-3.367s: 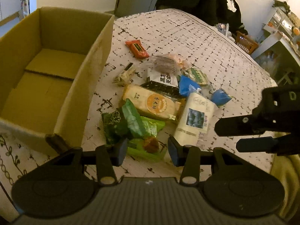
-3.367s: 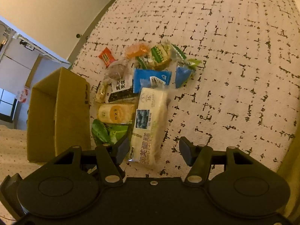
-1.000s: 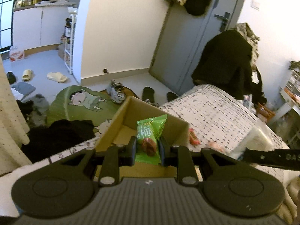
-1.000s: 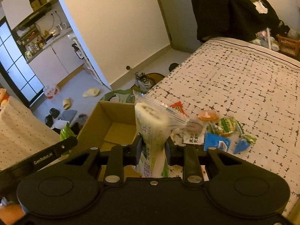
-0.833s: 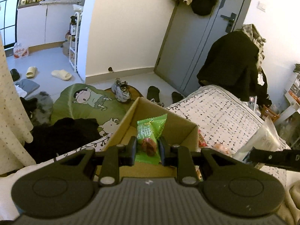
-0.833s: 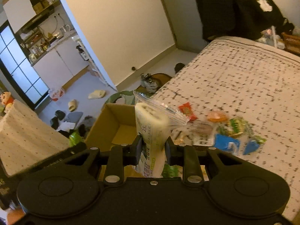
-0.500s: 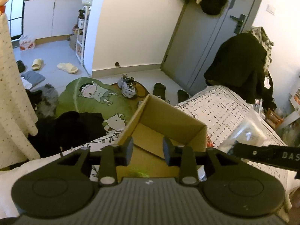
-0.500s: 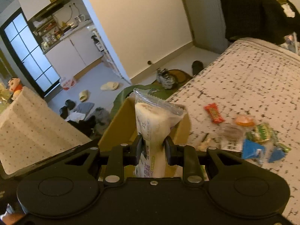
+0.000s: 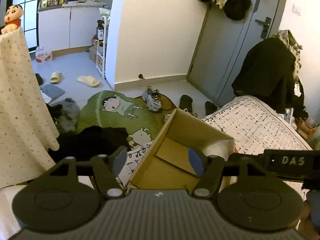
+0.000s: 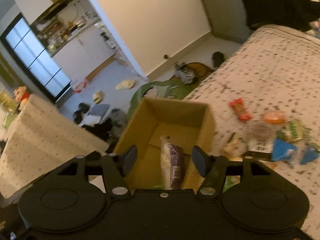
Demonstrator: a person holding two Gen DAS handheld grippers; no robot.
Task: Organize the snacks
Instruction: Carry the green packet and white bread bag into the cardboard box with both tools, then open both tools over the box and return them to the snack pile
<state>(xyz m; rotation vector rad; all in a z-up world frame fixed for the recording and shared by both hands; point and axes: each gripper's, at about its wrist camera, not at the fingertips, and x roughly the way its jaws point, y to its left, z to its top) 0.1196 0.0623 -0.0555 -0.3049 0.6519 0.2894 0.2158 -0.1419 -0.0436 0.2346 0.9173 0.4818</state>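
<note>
An open cardboard box [image 9: 192, 128] [image 10: 176, 108] stands at the bed's corner. My left gripper [image 9: 158, 161] is open and empty above the box's near side. My right gripper [image 10: 165, 158] is open above the box; the long white snack pack [image 10: 172, 164] lies loose inside the box between the fingers, and a bit of it [image 9: 217, 147] shows in the left wrist view. A pile of snacks on the bedspread includes a red bar [image 10: 240, 109], an orange packet [image 10: 274, 118], a green-white packet [image 10: 294, 132] and blue packets [image 10: 283, 149]. The right gripper's body [image 9: 280, 162] crosses the left view.
The patterned bedspread [image 10: 270, 64] extends right. A floor with a green cartoon mat [image 9: 120, 110], black clothes [image 9: 88, 140], shoes and slippers lies beyond the box. A dotted cream cloth [image 9: 18, 110] hangs at left. A grey door [image 9: 236, 46] stands behind.
Both grippers lifted packs from the pile and carried them over the box. The left let go of the green pack, then the right opened and the white pack dropped in.
</note>
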